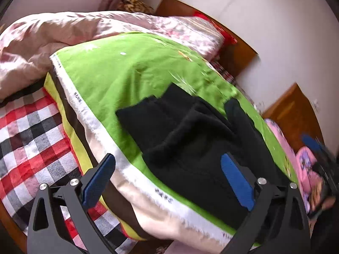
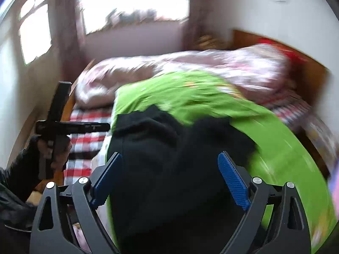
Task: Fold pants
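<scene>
Left wrist view: the left gripper (image 1: 167,180) stands wide open, gripping nothing; one pair of black pants (image 1: 190,135) lies bunched on the green sheet (image 1: 118,74), just beyond its blue fingers (image 1: 236,182).

Right wrist view: the right gripper (image 2: 170,177) is also spread wide and empty, above the pants (image 2: 169,158).

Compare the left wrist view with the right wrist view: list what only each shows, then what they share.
Only the left wrist view: the left gripper, jaws open with nothing between them; a pink printed cloth at the right edge; the white selvedge of the green sheet.

Only the right wrist view: the right gripper, jaws open above the pants; bright windows; a sleeved hand holding the other gripper's handle at the left.

Both: black pants lying on the green sheet, the pink quilt, the checked blanket and the wooden headboard.
</scene>
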### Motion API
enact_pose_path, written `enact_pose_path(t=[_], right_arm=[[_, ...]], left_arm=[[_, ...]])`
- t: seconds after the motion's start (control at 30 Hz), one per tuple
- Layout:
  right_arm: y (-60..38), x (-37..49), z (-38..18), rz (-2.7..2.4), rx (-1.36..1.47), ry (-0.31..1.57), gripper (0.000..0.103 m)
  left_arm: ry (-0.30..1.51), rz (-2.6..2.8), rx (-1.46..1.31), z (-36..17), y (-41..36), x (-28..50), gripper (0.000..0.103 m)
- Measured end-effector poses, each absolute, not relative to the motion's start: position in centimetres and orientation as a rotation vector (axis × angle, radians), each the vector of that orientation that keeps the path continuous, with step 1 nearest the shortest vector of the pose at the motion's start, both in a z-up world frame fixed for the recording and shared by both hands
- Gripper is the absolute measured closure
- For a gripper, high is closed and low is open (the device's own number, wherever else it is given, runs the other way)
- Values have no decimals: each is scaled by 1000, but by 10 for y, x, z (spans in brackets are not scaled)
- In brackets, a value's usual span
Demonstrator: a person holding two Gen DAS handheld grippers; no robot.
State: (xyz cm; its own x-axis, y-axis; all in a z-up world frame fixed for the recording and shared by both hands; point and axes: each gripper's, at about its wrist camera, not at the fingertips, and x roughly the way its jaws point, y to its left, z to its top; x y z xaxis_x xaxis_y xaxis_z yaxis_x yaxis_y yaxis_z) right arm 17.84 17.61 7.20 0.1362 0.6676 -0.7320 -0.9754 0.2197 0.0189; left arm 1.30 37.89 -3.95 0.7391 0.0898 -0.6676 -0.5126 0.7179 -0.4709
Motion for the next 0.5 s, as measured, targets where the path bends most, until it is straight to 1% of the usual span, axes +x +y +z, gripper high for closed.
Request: enact_pose_path(t=[0.03,0.13,0.17,0.23,0.37,0.5], right_arm=[[202,188,69,1307,-562,730,29],[266,212,53,1360,-631,792,31],[286,219,44,1378,-651,828,32],[306,225,32,1400,-702,857,38],[343,230,0,1436,-806,946,47],[357,226,-30,1444,-900,1007,66]], left_arm=[[661,371,-705,-40,381,14,9],[663,388,-730,-45,394,22,19],[661,398,-744,-47,399,24,19],[648,414,-780,-49,409,26,19],[675,417,-817,-63,423,39,26],[712,429,-842,-82,429,54,31]])
